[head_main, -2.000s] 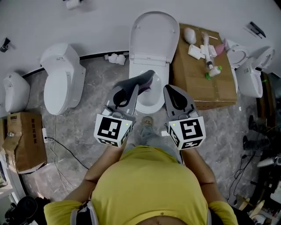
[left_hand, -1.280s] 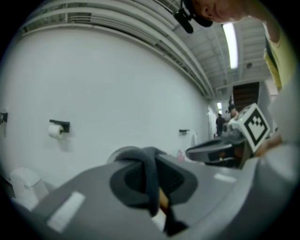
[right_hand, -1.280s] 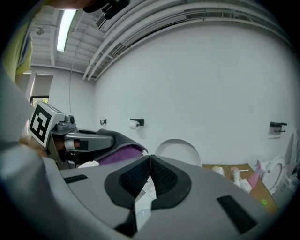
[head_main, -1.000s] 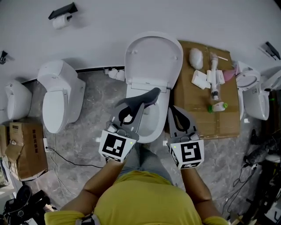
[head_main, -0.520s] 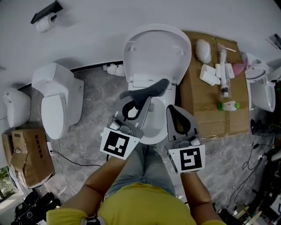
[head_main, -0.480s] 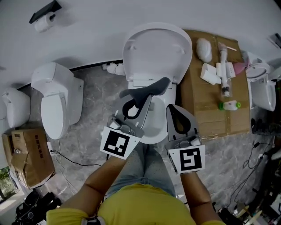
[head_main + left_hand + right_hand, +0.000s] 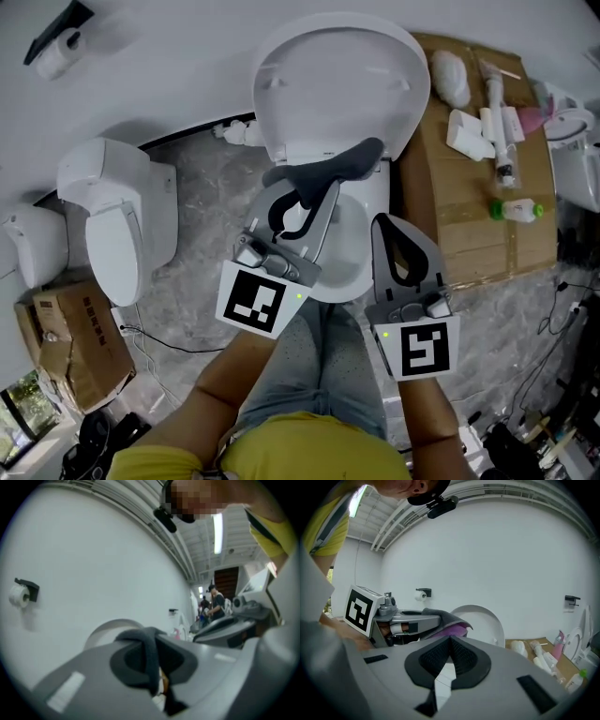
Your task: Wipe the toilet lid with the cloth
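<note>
Cloth: soft, light, limp. It is pinched at one edge in the left hand-held gripper and droops just below the raised toilet lid. A bunched grip would likely wipe better. The right hand-held gripper is closed on nothing, further below the lid.

Overhead plus two low views, toilet lid shared
</note>
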The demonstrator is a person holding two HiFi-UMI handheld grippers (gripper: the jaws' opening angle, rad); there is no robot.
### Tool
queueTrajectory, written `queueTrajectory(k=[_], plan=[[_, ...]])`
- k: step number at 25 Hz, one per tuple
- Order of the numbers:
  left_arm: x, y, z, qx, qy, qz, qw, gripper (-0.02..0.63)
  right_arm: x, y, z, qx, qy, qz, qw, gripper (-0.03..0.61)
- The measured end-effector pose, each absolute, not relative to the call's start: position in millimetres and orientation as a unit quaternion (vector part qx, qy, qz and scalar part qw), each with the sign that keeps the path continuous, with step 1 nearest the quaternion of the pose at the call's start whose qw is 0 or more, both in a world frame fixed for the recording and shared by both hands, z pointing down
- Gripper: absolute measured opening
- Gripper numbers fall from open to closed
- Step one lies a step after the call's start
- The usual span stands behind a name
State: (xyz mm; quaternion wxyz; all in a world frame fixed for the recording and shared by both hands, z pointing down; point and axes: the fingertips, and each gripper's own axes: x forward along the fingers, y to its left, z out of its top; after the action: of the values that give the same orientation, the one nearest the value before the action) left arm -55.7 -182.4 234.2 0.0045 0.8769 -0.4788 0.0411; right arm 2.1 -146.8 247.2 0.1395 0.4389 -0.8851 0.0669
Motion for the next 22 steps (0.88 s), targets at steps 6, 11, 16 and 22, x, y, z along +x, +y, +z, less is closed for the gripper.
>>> queueTrajectory(k=[6,11,16,22], plan=[[-53,-200,255,0.888,-0.459,0.029,0.025,0.018,6,-157,276,0.45,-0.878,0.076,0.145,0.017],[-50,-222,262,0.893,-0.45,0.016,0.008,0.018,10,-172,295,0.463,-0.871,0.073,0.146,0.017],[-47,-244,276,0.898,-0.439,0.029,-0.009,0.018,10,-193,305,0.472,-0.868,0.057,0.146,0.017],[-45,-275,279,0.901,-0.432,0.029,-0.02,0.017,4,-218,306,0.477,-0.865,0.051,0.146,0.017]])
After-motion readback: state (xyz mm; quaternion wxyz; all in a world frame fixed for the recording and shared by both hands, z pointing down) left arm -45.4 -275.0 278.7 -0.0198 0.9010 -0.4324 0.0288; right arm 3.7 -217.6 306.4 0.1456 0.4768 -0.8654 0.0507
